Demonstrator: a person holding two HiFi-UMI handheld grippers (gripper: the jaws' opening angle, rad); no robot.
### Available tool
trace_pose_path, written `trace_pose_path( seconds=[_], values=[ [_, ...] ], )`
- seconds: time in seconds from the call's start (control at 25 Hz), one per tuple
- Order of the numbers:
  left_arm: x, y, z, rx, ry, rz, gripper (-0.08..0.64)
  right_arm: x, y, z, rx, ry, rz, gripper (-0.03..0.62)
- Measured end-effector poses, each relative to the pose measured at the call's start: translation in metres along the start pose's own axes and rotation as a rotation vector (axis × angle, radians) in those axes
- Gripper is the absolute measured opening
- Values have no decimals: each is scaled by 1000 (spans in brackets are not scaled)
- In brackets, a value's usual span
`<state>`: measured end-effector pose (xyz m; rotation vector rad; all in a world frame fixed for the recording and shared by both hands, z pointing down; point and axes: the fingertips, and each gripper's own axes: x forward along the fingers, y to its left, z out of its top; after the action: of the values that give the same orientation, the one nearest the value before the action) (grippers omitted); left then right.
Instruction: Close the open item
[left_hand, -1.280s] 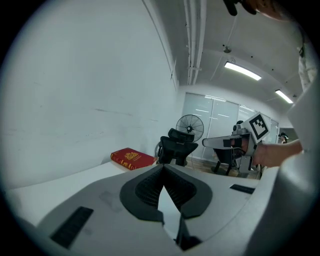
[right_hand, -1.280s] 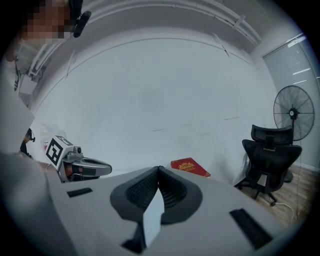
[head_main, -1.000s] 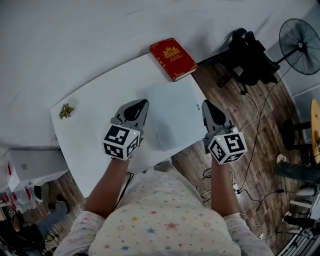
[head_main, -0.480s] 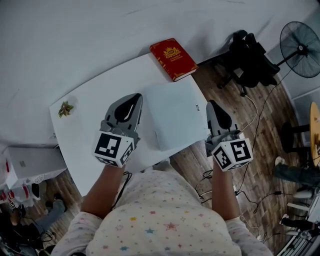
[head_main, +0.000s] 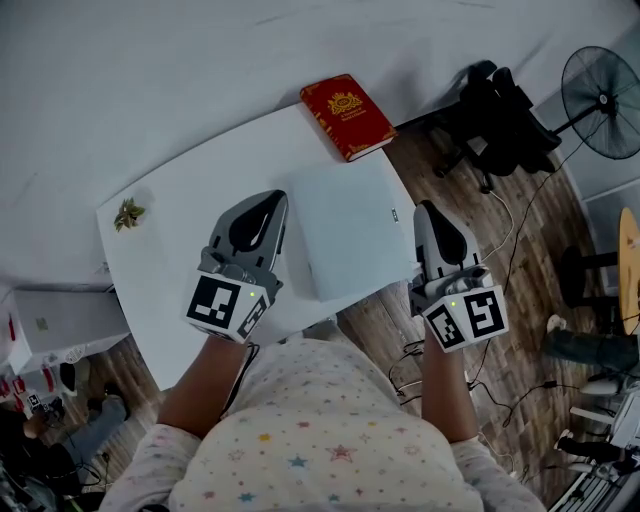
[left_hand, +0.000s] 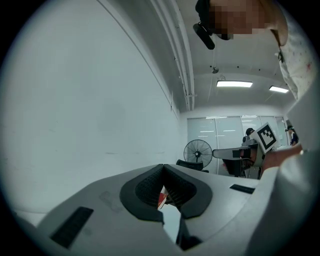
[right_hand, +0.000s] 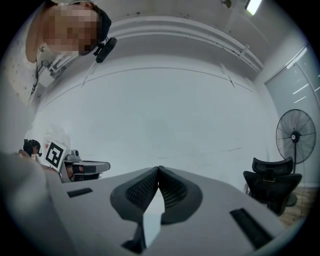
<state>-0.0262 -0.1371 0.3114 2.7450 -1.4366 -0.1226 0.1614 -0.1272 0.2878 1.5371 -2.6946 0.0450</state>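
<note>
Left tool (head_main: 274, 202) and right tool (head_main: 428, 210), both closed and empty, flank the pale flat item (head_main: 345, 225) at 9 and 3 o'clock, mid-counter (head_main: 168, 258). It looks shut already; lift away gently.

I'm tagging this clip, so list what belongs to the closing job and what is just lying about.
Job:
- pale flat item, lying flat, seemingly not open
- left tongs, shut, at its left side
- right tongs, shut, at its right side

Lying about:
- red book, closed, beyond the pale item
- small leafy sprig, far left
- office chair and fan on the floor
</note>
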Motion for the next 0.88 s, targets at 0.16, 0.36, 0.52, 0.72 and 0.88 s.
trace_pose_path(
  seconds=[0.16,0.36,0.52,0.72,0.88],
  values=[
    [2,-6,1,-5,-6,-22,12,1,6,0,-20,-5,-4,0],
    [3,-11,2,20,-9,-38,12,2,10,1,-26,-15,5,0],
    [3,-12,2,31,-10,-37,12,4,11,0,-23,-15,5,0],
    [3,-13,2,38,-5,-40,12,4,12,-1,-21,-12,8,0],
    [3,-14,-1,39,-2,-39,12,3,12,-2,-21,-11,7,0]
  ],
)
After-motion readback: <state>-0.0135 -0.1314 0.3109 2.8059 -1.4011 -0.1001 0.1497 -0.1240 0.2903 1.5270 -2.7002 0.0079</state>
